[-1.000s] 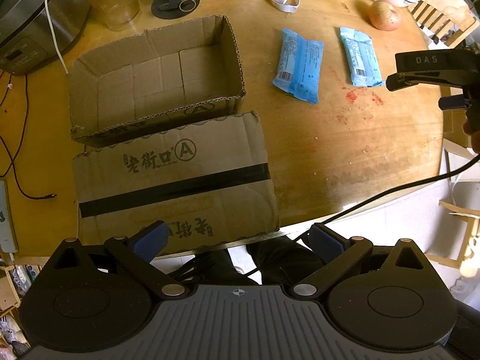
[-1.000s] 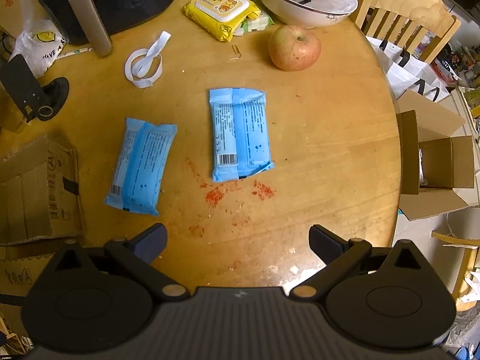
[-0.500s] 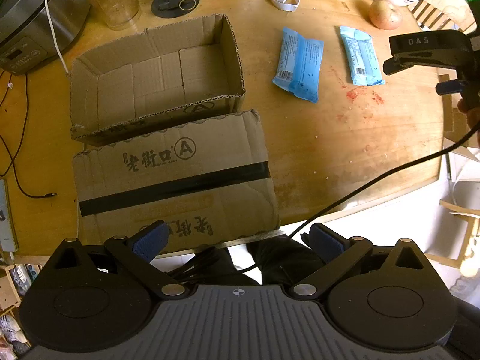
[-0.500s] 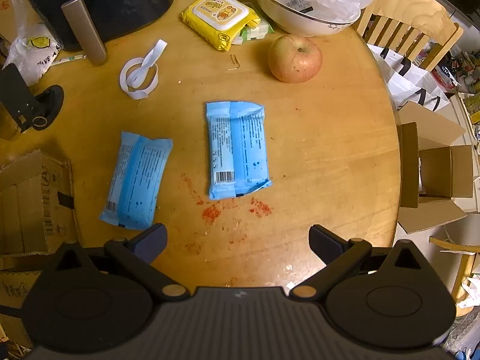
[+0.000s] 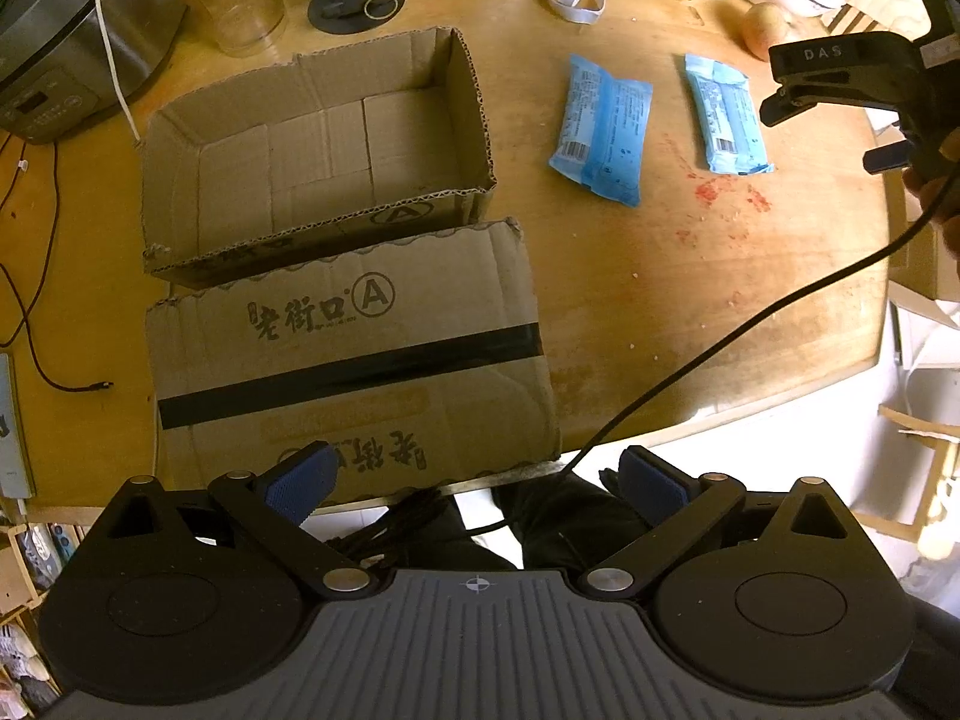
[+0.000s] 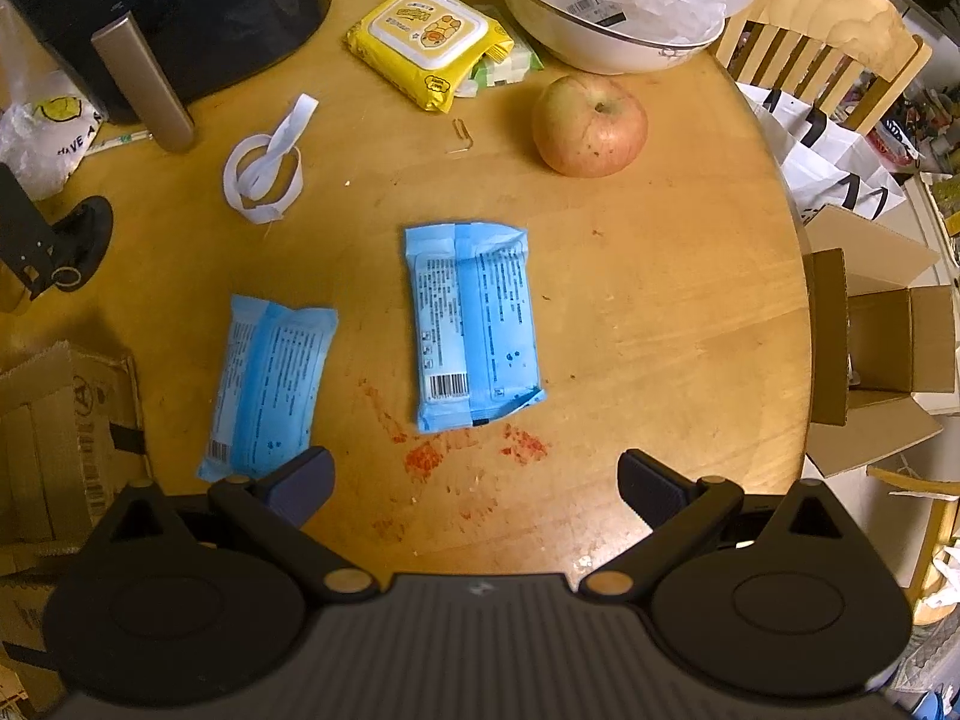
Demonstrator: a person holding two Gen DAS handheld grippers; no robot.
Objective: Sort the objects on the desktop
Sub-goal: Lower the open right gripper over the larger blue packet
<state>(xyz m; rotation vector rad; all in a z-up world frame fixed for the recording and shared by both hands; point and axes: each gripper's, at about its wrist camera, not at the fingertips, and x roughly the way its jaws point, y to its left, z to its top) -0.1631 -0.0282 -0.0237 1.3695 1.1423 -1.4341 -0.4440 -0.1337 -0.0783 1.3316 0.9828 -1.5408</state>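
Observation:
Two blue tissue packs lie on the round wooden table. One pack (image 6: 474, 324) is straight ahead of my right gripper (image 6: 477, 480), which is open, empty and above the table. The other pack (image 6: 267, 381) lies to its left, beside the left fingertip. Both show in the left wrist view, the left pack (image 5: 603, 129) and the right pack (image 5: 726, 114). An open cardboard box (image 5: 318, 150) stands left of them. My left gripper (image 5: 477, 477) is open and empty, over the table's near edge above the box flap (image 5: 348, 354). The right gripper's body (image 5: 852, 78) shows at the far right.
An apple (image 6: 591, 123), a yellow wipes pack (image 6: 429, 39), a white bowl (image 6: 606, 42) and a white strap loop (image 6: 267, 171) lie beyond the packs. A black air fryer (image 6: 174, 6) stands at the back left. Red stains (image 6: 423, 459) mark the table. A chair (image 6: 822, 42) and box (image 6: 882, 336) stand to the right.
My right gripper has moved forward and down toward the right blue pack, which looms larger. My left gripper has stayed put.

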